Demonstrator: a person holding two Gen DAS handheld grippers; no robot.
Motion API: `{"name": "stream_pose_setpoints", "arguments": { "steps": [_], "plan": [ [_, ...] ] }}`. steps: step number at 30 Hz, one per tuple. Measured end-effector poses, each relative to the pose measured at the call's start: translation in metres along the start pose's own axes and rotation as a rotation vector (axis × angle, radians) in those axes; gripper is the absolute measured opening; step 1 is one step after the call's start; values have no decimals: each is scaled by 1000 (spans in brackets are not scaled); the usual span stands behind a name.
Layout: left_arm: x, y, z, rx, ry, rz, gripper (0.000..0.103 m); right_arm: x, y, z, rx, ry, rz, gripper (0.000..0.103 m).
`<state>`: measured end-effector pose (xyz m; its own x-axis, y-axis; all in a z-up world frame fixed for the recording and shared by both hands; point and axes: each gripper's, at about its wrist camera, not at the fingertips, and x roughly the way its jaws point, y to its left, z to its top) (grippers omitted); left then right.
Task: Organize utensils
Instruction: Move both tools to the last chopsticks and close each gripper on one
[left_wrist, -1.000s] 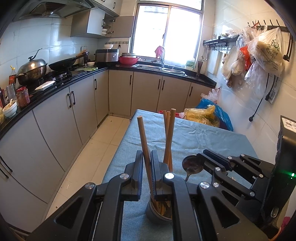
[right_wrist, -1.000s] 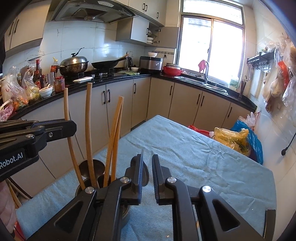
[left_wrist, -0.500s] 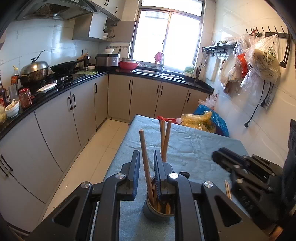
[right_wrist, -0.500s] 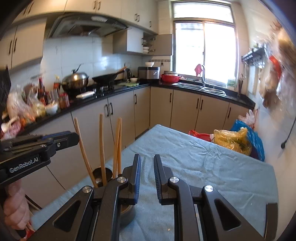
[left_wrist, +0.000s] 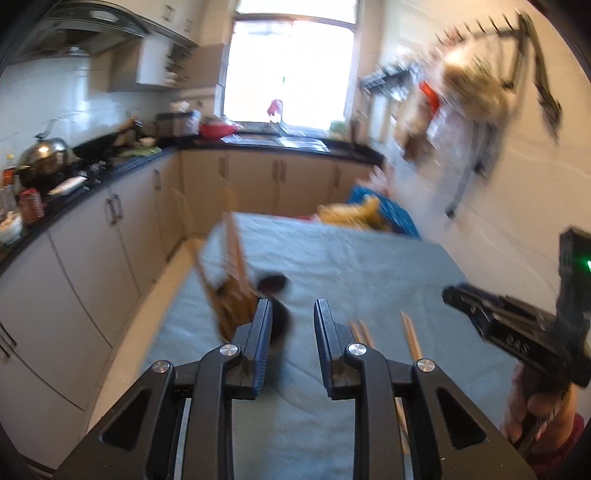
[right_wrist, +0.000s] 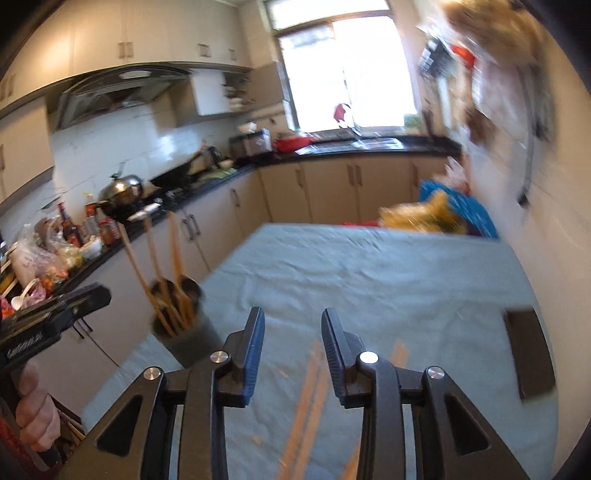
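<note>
Standing in the holder (right_wrist: 186, 332) near the tabletop's (right_wrist: 369, 280) left edge, several utensils; loose chopsticks (right_wrist: 310, 402) remain; each hand-held gripper opening, empty

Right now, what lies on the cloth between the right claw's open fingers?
Loose wooden chopsticks lie flat on the blue-grey cloth, running under the gap of the right claw as it opens; nothing is gripped. The right wrist view shows this, blurred.

Matt wrinkled cloth (right_wrist: 369, 273) over worktop; wooden chopsticks (right_wrist: 310, 391); dull grey holder (right_wrist: 192, 339); glossy wall tiles (right_wrist: 110, 147).
</note>
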<state>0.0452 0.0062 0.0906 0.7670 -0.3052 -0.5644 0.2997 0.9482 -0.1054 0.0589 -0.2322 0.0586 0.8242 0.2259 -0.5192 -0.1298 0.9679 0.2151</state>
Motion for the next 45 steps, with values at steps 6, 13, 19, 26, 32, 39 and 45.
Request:
{"name": "stream_pose_setpoints", "arguments": {
  "steps": [6, 13, 19, 26, 32, 39, 45],
  "plan": [
    [42, -45, -42, 47, 169, -56, 22, -5, -65, -36, 132, 72, -83, 39],
    [91, -63, -70, 45, 367, -55, 22, 3, -124, -57, 286, 129, -64, 38],
    [126, -66, -58, -4, 472, -47, 22, 11, -135, -63, 336, 137, -41, 36],
    [179, -78, -34, -51, 553, -32, 22, 4, -143, -68, 347, 125, -19, 36],
    [221, -86, -27, -84, 599, 13, 22, -7, -152, -73, 338, 121, -18, 36],
    [239, -88, -26, -68, 599, 57, 8, -5, -160, -70, 346, 143, -40, 36],
    [219, -75, -39, -45, 569, 52, 7, 33, -148, -49, 310, 241, -63, 33]
  ]
}}
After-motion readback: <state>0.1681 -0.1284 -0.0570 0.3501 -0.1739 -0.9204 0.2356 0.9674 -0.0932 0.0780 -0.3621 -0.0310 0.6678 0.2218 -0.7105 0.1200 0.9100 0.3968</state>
